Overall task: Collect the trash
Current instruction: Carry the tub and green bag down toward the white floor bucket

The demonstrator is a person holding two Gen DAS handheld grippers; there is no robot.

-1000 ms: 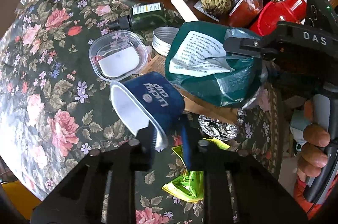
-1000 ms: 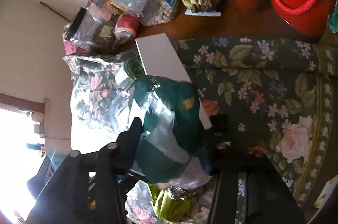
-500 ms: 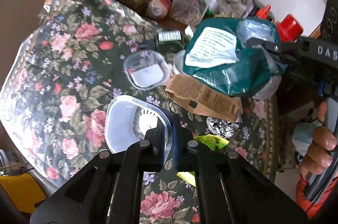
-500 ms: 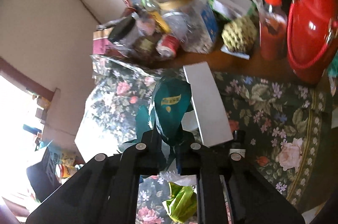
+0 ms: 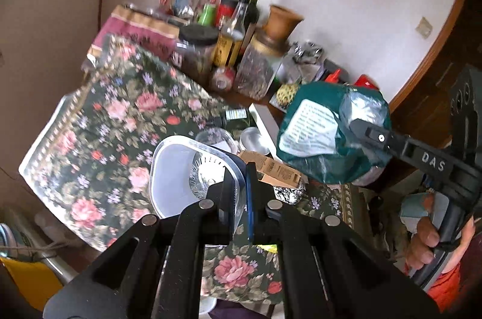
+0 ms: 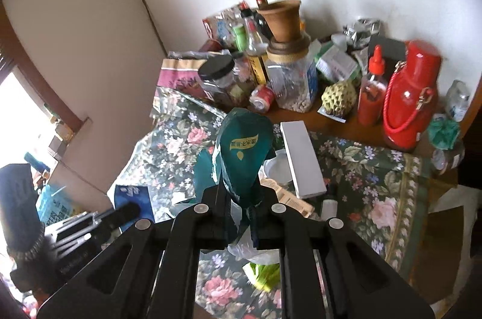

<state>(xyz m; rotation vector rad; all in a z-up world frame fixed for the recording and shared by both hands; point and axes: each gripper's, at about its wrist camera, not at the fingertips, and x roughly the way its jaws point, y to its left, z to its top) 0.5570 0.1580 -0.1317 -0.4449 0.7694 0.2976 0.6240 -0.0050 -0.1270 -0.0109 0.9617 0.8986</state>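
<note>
Two pieces of trash are already up off the table (image 6: pixel 355 120), one in each gripper, so I judge the job partly done with plenty left.

Biggest of what is carried is the green bag (image 6: pixel 242 153): the right gripper (image 6: pixel 241 209) is clamped tight on its crumpled lower end, and in the left wrist view the same bag (image 5: pixel 319 138) hangs in the air above the table's right edge, clear of the floral cloth (image 5: pixel 120 144). Next is the plastic tub (image 5: pixel 180 168), blue outside and white inside, held above the near part of the cloth; the left gripper (image 5: pixel 241 186) pinches its rim, jaws nearly together with only the thin wall between them.

Still lying on the cloth, as far as I can see: a brown paper wrapper (image 5: pixel 271 168), a foil ball (image 5: pixel 289 194) just beside it, and a small green-yellow wrapper (image 6: pixel 262 274) near the front edge. The white box (image 6: pixel 302 159) and clear cup (image 5: pixel 215 137) may or may not count as rubbish (hard to judge).

Both grippers angle downward toward the table, side by side; a hand (image 5: pixel 424 240) grips the right tool's handle. No bin shows clearly in either view.
</note>
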